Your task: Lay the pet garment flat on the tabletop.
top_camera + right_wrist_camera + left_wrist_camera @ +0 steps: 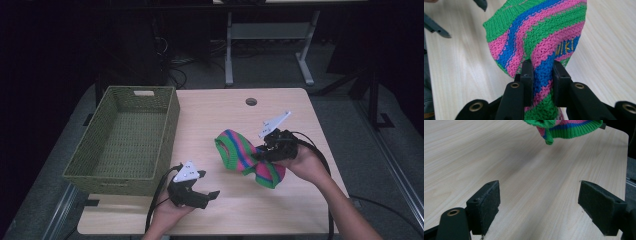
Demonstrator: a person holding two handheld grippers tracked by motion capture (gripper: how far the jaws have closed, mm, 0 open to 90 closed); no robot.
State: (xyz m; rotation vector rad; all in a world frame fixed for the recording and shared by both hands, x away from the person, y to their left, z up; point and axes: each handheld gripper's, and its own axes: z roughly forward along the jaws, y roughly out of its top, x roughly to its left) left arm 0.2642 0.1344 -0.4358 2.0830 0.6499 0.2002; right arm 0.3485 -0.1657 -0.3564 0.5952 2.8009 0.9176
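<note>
Item: striped knit garment [248,156], green, pink and blue bands with a ribbed green hem, held just above the desk [295,200] in its right half, nearer the near edge than the far one. Right claw [265,151] is clamped on a bunched fold of the knit, so that hand is plainly the nearer. Left claw [210,196] stands apart and empty near the near edge, left of the garment. Long axis runs from the hem, toward the desk's middle, to the gripped end at the right; the free hem is the end facing the left claw. Woven green basket [122,142] sits along the left edge, well apart, likely the destination. Right gripper view shows yellow stitched lettering on the knit [541,37]; left gripper view shows the hem [571,128] hanging clear of the desk.
</note>
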